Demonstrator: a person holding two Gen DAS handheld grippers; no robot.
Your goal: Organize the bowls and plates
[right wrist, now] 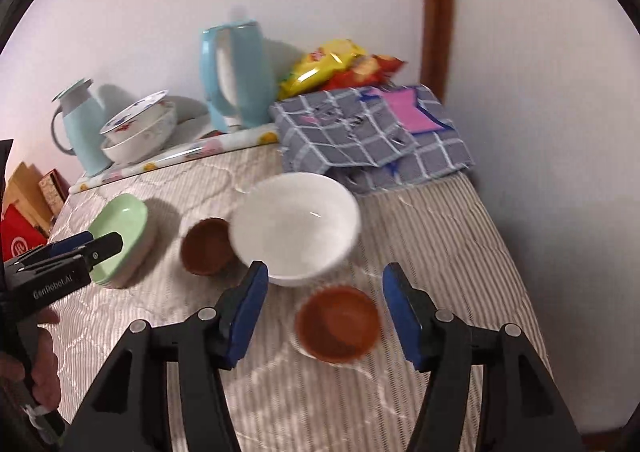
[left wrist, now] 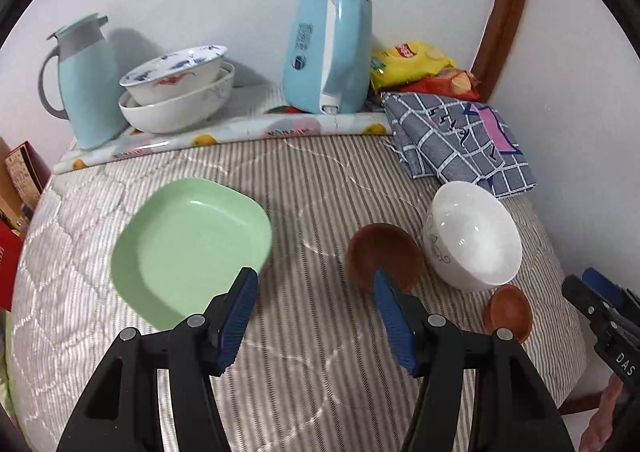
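Note:
A green square plate [left wrist: 188, 248] lies on the striped quilted surface at the left; it also shows in the right wrist view [right wrist: 120, 228]. A white bowl [left wrist: 472, 236] stands at the right, with one brown bowl [left wrist: 384, 256] to its left and a smaller brown bowl [left wrist: 508, 312] in front. My left gripper [left wrist: 316, 280] is open and empty, between the green plate and the brown bowl. My right gripper [right wrist: 324, 276] is open and empty, above the small brown bowl [right wrist: 338, 326] and just before the white bowl [right wrist: 296, 228]. The other brown bowl [right wrist: 206, 246] sits left of it.
At the back stand stacked patterned bowls [left wrist: 176, 92], a light blue jug [left wrist: 86, 84], a blue kettle [left wrist: 328, 52], snack bags [left wrist: 416, 68] and a folded checked cloth [left wrist: 460, 136]. Boxes [left wrist: 20, 180] sit beyond the left edge. A wall bounds the right.

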